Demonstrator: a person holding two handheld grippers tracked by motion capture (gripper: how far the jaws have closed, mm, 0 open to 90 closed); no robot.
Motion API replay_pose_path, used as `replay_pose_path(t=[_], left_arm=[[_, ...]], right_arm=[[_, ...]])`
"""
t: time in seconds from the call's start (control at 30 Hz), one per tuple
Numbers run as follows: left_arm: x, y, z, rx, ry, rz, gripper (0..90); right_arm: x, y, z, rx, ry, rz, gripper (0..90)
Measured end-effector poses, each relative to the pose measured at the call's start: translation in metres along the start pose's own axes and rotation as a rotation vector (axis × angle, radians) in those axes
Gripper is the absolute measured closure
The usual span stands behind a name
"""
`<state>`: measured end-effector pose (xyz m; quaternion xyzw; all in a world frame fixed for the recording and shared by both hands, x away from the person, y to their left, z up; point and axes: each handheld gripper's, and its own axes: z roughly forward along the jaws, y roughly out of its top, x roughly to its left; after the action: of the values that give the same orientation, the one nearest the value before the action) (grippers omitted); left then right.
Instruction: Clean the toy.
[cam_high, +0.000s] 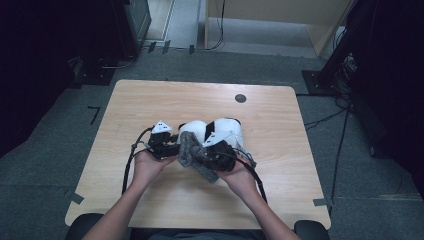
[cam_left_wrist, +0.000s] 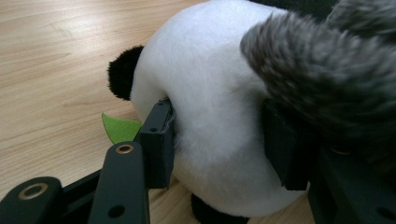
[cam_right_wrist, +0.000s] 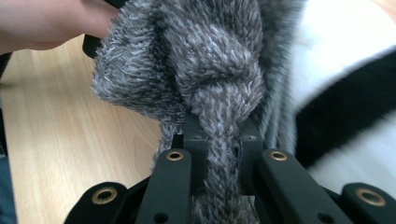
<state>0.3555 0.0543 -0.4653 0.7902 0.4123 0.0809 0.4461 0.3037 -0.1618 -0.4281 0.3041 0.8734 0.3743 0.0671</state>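
A white and black plush panda (cam_high: 226, 128) lies on the wooden table (cam_high: 150, 100), near its middle. A fuzzy grey scarf (cam_high: 191, 153) is wound about it and tied in a knot (cam_right_wrist: 219, 79). My left gripper (cam_high: 167, 147) is shut on the panda's white body (cam_left_wrist: 210, 93), with the pads (cam_left_wrist: 159, 140) pressing into the fur from both sides. A small green leaf piece (cam_left_wrist: 119, 128) pokes out under the plush. My right gripper (cam_right_wrist: 219, 140) is shut on the scarf's strand just below the knot. A hand (cam_right_wrist: 42, 23) shows at the top left of the right gripper view.
A dark round grommet (cam_high: 240, 98) sits in the table's far half. Black cables trail from both grippers towards the front edge. Dark equipment stands (cam_high: 350, 45) and floor cables lie beyond the table's right side. Bare wood surrounds the plush.
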Motion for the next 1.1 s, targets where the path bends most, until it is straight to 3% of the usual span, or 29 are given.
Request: replay_pose_path(t=[0.2,0.57,0.77,0.87,1.1], left_arm=[[0.000,0.000,0.000,0.002,0.002,-0.001,48.7],[0.003,0.000,0.000,0.016,-0.002,-0.019,49.7],[0.001,-0.001,0.002,0.021,0.000,-0.008,49.9],[-0.002,-0.001,0.002,0.019,0.019,0.023,50.0],[-0.002,-0.002,0.003,0.022,0.020,0.039,50.2]], right_arm=[[0.007,0.007,0.030,0.012,0.024,-0.009,80.8],[0.011,0.005,0.064,0.008,0.050,-0.017,81.0],[0.005,-0.005,0.066,0.014,0.040,-0.034,81.1],[0.002,-0.008,0.064,0.018,0.052,-0.012,81.0],[0.000,-0.015,0.046,0.049,0.022,-0.035,80.9]])
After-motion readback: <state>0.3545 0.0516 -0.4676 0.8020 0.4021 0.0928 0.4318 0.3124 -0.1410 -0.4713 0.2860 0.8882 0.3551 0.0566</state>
